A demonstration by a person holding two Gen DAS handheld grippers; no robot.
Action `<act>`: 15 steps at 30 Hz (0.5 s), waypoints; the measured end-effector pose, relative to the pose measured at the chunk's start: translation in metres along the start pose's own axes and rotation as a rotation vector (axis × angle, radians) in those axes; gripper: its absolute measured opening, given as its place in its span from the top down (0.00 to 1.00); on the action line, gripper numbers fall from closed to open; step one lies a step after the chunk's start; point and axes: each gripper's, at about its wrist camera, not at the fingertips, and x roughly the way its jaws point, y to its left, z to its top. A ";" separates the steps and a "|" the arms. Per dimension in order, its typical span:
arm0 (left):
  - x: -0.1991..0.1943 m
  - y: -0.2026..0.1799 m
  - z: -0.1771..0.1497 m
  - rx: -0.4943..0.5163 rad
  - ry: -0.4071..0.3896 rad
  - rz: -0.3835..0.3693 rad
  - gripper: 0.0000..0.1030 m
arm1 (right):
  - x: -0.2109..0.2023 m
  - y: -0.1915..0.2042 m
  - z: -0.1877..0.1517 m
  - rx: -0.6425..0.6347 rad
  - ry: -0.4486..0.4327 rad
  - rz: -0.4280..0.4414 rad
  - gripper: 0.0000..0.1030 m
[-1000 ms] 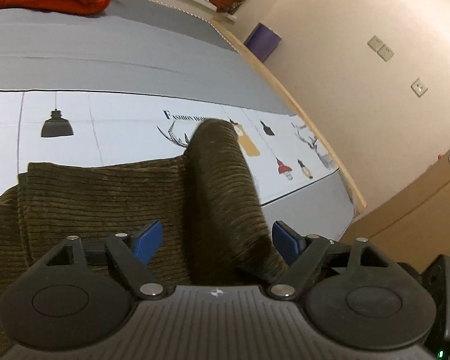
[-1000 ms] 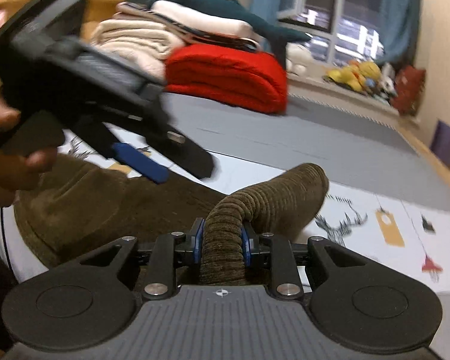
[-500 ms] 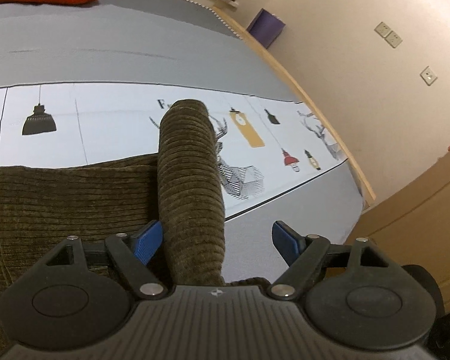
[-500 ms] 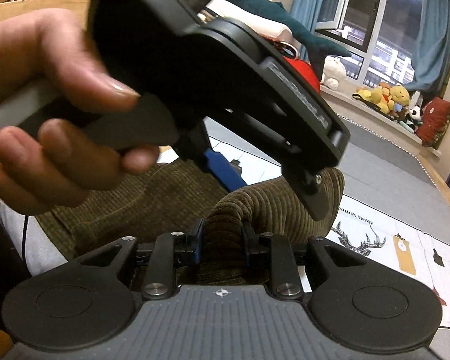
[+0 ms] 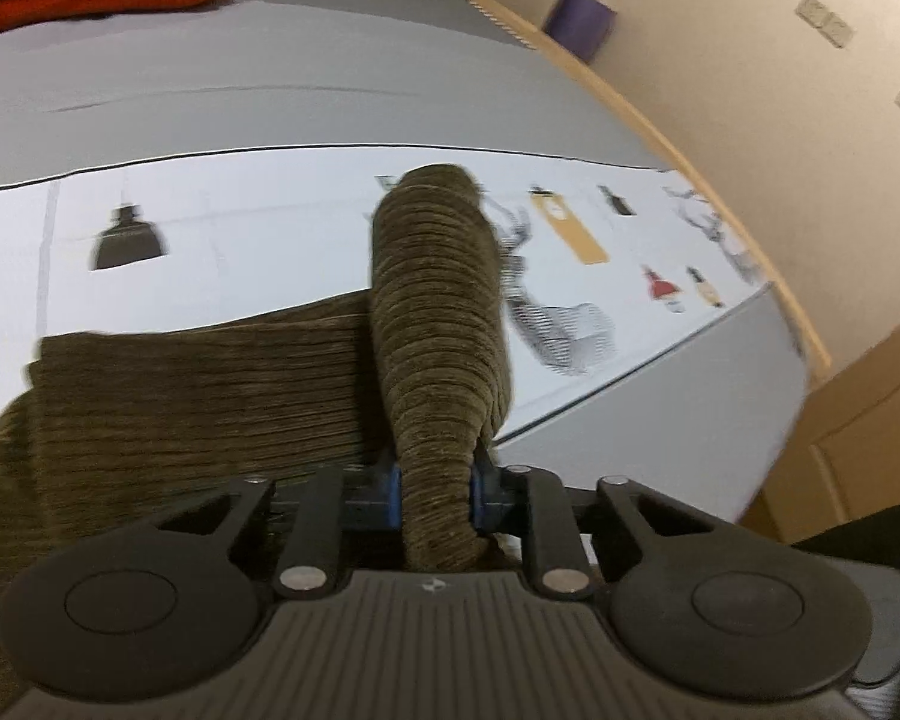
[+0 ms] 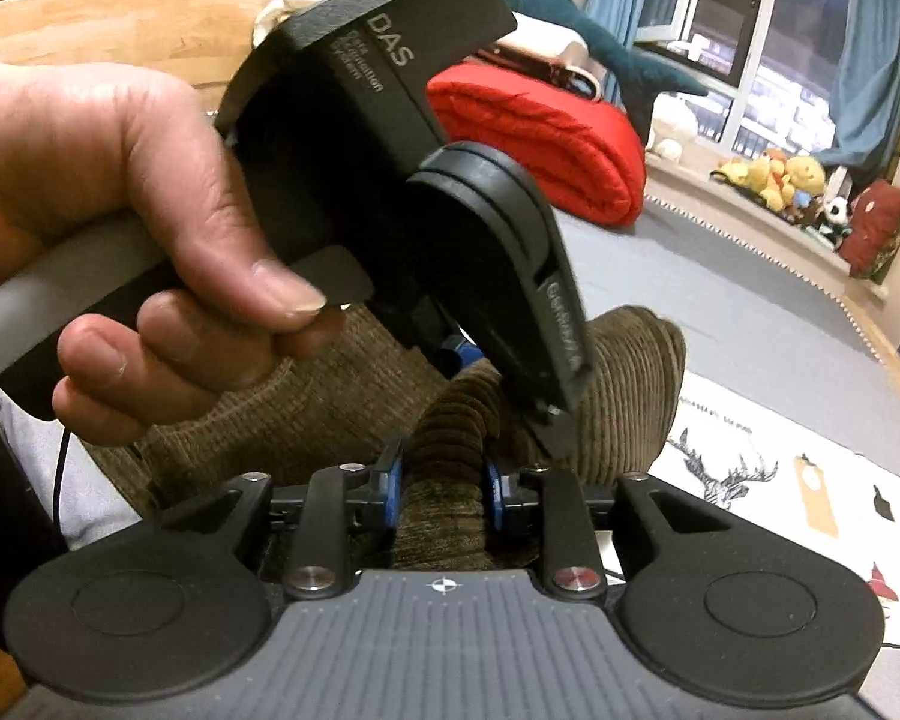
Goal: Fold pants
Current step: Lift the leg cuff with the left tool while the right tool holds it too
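Observation:
Olive-brown corduroy pants (image 5: 210, 396) lie on a white printed mat (image 5: 258, 222), with a raised fold of fabric (image 5: 438, 312) arching up in the middle. My left gripper (image 5: 435, 495) is shut on the near end of that fold. My right gripper (image 6: 444, 489) is shut on the pants (image 6: 330, 396) too. In the right wrist view the left gripper's black body (image 6: 390, 120), held by a hand (image 6: 126, 222), fills the upper left, just above and in front of my right fingers.
The mat lies on a grey floor (image 5: 270, 78). Folded red bedding (image 6: 546, 144) and a pile of blankets lie behind. Plush toys (image 6: 774, 174) sit under the window. A beige wall (image 5: 780, 120) and a wooden door stand at the right.
My left gripper has shut on the raised fold of the pants, after being open around it. It has come closer to my right gripper, which stays shut on the fabric.

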 end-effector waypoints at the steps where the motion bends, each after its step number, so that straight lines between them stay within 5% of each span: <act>1: -0.003 0.003 -0.001 -0.008 -0.004 0.010 0.81 | -0.001 0.000 0.002 0.002 0.002 0.012 0.65; 9: -0.062 0.045 -0.019 -0.054 -0.084 0.021 0.82 | -0.023 -0.037 0.043 0.219 0.027 0.209 0.49; 12: -0.098 0.079 -0.030 -0.104 -0.134 0.051 0.83 | -0.025 -0.058 0.054 0.305 0.024 0.214 0.46; 15: -0.136 0.124 -0.049 -0.171 -0.186 0.131 0.83 | -0.013 -0.069 0.056 0.369 0.041 0.189 0.33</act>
